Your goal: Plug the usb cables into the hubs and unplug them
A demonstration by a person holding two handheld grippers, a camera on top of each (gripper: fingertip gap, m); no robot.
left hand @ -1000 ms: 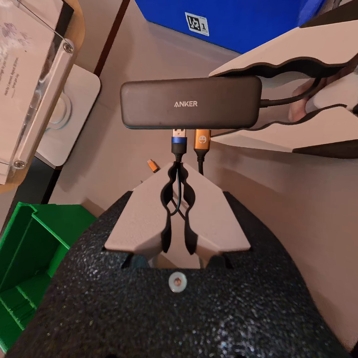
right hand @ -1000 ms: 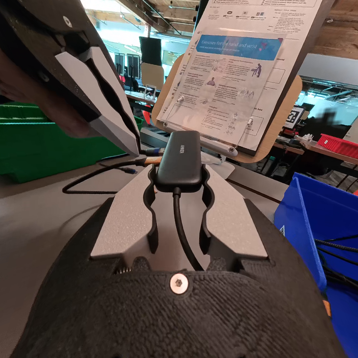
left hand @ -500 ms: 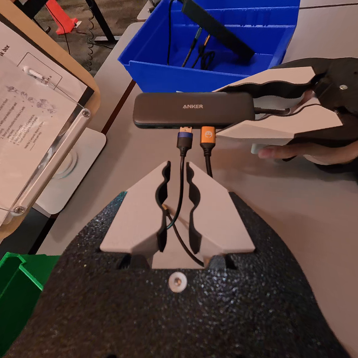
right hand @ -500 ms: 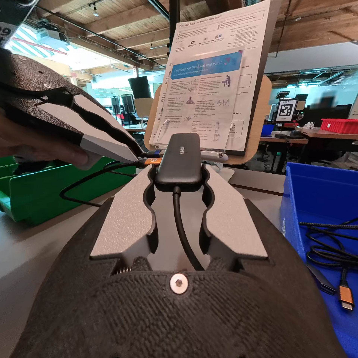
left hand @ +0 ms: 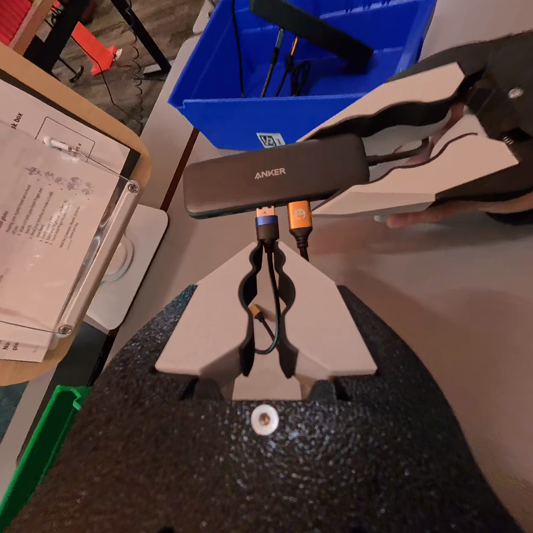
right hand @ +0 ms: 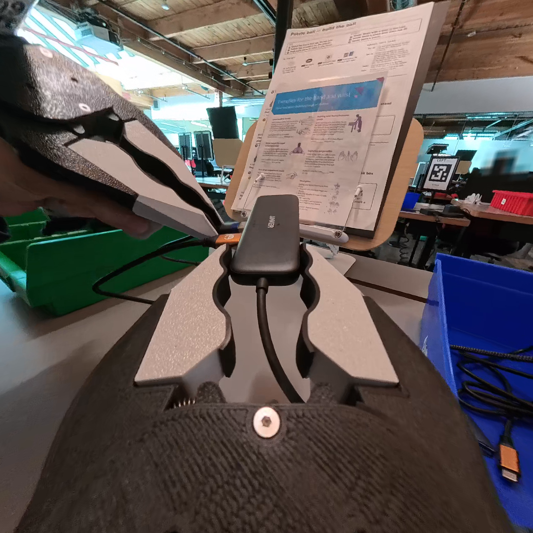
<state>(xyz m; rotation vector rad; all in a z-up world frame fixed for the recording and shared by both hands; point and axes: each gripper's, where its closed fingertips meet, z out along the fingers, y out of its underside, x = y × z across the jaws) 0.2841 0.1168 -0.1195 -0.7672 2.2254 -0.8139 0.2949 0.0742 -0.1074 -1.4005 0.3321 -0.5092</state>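
Observation:
A dark grey USB hub (left hand: 274, 178) is held off the table by my right gripper (right hand: 265, 259), which is shut on its cable end (right hand: 264, 253). A blue USB plug (left hand: 266, 223) sits partly in the hub's side with bare metal showing. An orange plug (left hand: 299, 215) is fully in beside it. My left gripper (left hand: 266, 245) has its tips closed around the black collar just behind the blue plug, and the thin cable runs back between the fingers. In the right wrist view the left gripper (right hand: 215, 227) reaches the hub from the left.
A blue bin (left hand: 230, 115) with cables and another hub stands behind the hub, at right in the right wrist view (right hand: 476, 302). A green bin (right hand: 72, 265) is on the left. A paper stand (left hand: 57, 230) stands at the table's edge. A small gold connector (left hand: 255, 310) lies under the fingers.
My left gripper slid back along the blue cable, then came forward again to the plug's collar. The right gripper kept hold of the hub and tilted it slightly.

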